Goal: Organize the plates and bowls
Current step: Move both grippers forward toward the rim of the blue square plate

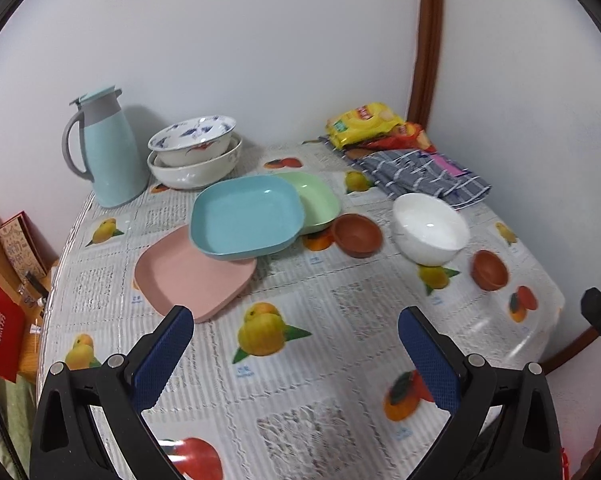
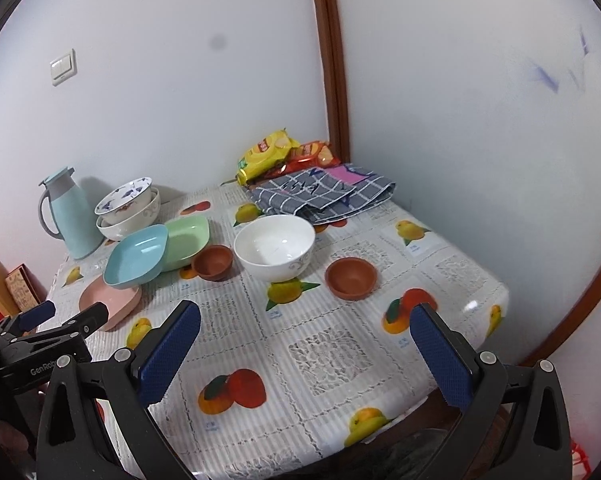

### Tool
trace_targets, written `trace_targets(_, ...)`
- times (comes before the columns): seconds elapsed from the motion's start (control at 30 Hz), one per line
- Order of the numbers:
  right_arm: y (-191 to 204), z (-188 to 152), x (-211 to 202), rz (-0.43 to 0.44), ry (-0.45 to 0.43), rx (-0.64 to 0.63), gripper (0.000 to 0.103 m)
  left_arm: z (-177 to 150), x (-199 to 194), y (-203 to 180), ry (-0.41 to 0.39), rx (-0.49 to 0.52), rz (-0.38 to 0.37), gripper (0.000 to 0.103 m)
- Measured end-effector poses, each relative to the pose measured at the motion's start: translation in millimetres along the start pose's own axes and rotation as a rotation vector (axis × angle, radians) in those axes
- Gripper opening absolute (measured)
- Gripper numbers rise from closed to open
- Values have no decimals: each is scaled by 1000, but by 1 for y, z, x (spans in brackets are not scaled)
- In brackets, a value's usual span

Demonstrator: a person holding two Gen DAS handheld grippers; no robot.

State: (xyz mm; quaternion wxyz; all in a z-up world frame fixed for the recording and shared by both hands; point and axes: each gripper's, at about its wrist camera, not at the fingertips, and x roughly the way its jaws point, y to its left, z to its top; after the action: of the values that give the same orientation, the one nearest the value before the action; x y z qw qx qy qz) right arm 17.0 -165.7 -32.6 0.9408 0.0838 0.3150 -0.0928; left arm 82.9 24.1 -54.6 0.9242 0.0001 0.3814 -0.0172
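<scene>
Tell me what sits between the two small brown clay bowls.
The white ceramic bowl sits between the two small brown clay bowls, clearest in the right wrist view.

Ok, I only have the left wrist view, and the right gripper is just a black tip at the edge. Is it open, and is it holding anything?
Observer: The right gripper is open, fingers wide apart, with nothing between them. It hangs over the tablecloth, short of the dishes.
Operator: Anything on the white bowl's side facing it?
Observer: Yes, the white bowl has grey scrollwork low on that outer side, and it looks empty.
Operator: Which brown bowl is nearer that gripper?
Observer: The right brown bowl, standing apart from the white bowl. The left brown bowl sits further back by the green plate.
</scene>
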Motion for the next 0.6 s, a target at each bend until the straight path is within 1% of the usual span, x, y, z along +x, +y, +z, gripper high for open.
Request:
trace_targets(0.13, 6, 5, 21, 40, 27, 6, 103, 11, 16, 14, 39, -9, 5, 103)
trace_targets(0.23, 16, 8, 33, 79, 30, -5, 103, 18, 25, 25, 47, -32, 8, 103)
trace_targets(0.33, 30, 13, 46, 112, 40, -30, 103, 27, 35, 40, 61, -67, 31, 103)
trace_targets(0.4, 40, 18, 53, 128, 42, -41, 103, 33, 40, 52, 64, -92, 28, 103)
trace_targets(0.43, 46, 20, 57, 140, 44, -44, 103, 35, 42, 55, 63, -102, 34, 103)
trace_targets(0.5, 55, 23, 65, 167, 56, -52, 103, 41, 48, 68, 58, -125, 74, 103)
trace_targets(0.6, 70, 28, 79, 185, 77, -78, 103, 49, 58, 83, 68, -152, 82, 103)
